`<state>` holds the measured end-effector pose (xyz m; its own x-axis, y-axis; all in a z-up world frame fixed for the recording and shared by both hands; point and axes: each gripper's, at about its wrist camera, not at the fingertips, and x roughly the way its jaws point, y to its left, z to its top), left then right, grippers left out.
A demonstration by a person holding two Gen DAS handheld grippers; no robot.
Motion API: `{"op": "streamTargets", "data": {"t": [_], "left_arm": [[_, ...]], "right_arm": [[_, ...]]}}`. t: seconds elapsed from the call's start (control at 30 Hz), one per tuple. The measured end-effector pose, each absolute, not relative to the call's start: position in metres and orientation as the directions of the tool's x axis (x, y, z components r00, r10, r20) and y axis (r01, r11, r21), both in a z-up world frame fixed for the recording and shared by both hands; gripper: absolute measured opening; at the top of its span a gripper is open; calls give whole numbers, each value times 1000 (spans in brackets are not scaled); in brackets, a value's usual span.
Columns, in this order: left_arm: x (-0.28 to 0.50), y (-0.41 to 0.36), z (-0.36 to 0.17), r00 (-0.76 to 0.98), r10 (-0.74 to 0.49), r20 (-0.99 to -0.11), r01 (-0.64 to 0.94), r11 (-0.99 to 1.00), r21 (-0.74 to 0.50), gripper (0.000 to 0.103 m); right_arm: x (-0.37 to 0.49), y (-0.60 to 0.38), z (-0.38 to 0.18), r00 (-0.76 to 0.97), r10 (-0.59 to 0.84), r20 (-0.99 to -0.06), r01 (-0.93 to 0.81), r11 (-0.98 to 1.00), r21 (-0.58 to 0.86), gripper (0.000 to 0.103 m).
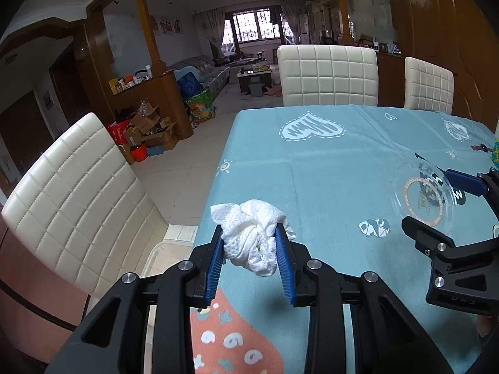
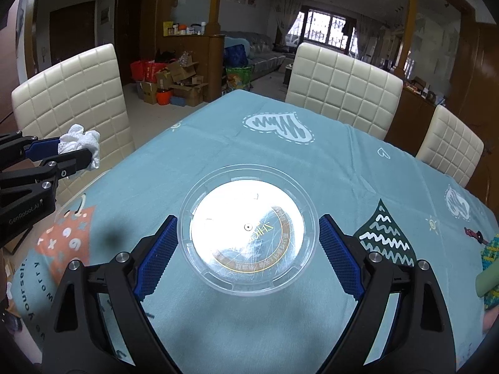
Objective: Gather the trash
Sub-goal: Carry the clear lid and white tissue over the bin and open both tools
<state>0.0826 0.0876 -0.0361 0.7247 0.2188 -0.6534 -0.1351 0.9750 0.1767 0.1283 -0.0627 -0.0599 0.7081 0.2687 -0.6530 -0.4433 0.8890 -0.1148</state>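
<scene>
The left tongs [image 1: 251, 243] are nearly closed, their blue pads [image 1: 215, 268] pinching a crumpled white paper towel [image 1: 254, 237] held up above the left edge of the counter [image 1: 312, 162], which is draped in a light blue patterned cloth. To the right, the right tongs [image 2: 246, 243] stand wide, and a clear round plastic lid [image 2: 248, 232] sits between their pads, lifted off the cloth; whether the pads actually press its rim I cannot tell. White quilted chairs [image 2: 340, 90] ring the counter.
</scene>
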Motion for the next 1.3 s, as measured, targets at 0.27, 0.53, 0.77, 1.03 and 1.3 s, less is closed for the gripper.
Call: {"op": "streamTargets", "data": {"t": [0.27,0.53,0.77,1.03,1.3], "left_arm": [[55,94,-27,746,258,-614,-170,965,199,32],[46,108,-25,753,284,-594,-206,959,196,33],[46,137,-34,737,308,-601,-253,951,177,33],[41,192,-52,691,351,-632,-346,928,136,33],[30,243,-64,646,395,-653,-429,896,117,33]], "right_arm": [[110,-64,-45,724,279,-630,-454,881,-132,88],[98,-46,-38,722,328,-610,-494,861,-122,89],[106,-7,-40,687,384,-617,-552,828,-100,89],[110,55,-52,633,426,-646,-635,763,-119,89],[112,114,-64,588,459,-666,-698,704,-131,89]]}}
